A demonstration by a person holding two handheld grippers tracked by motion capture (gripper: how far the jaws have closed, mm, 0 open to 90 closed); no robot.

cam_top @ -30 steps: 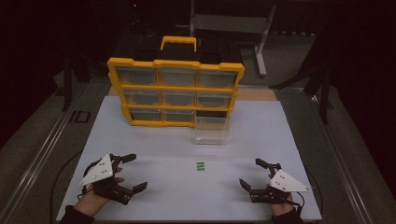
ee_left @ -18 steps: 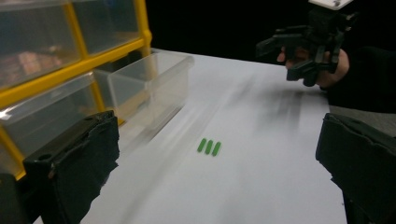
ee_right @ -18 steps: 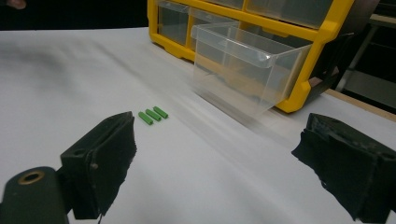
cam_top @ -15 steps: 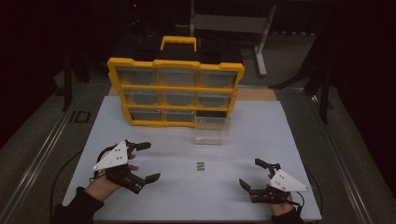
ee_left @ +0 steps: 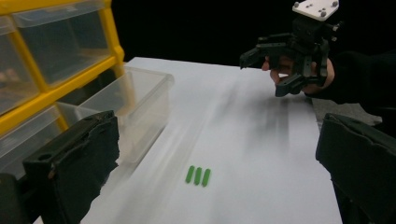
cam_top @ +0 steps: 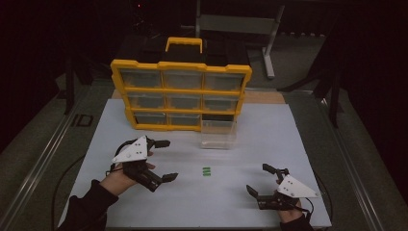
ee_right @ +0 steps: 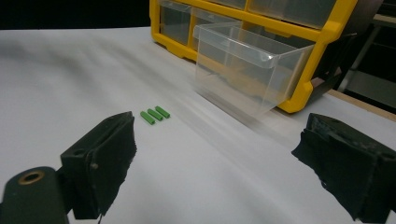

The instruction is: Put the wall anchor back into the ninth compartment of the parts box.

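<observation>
Three small green pegs lie side by side on the white table top, also seen in the left gripper view and the right gripper view. My left gripper hovers open just left of them, jaws wide apart. My right gripper rests open near the front right, some way from the pegs. A clear plastic drawer stands pulled out of the yellow organizer, behind the pegs. Nothing is held in either gripper.
The organizer's other clear drawers are shut, and its black handle top rises at the back. The right gripper appears far off in the left gripper view. Bare white surface surrounds the pegs. Dark floor and metal rails flank the table.
My left gripper has lifted and moved forward and right, closer to the green pegs. The right gripper, the pegs and the drawer have stayed put.
</observation>
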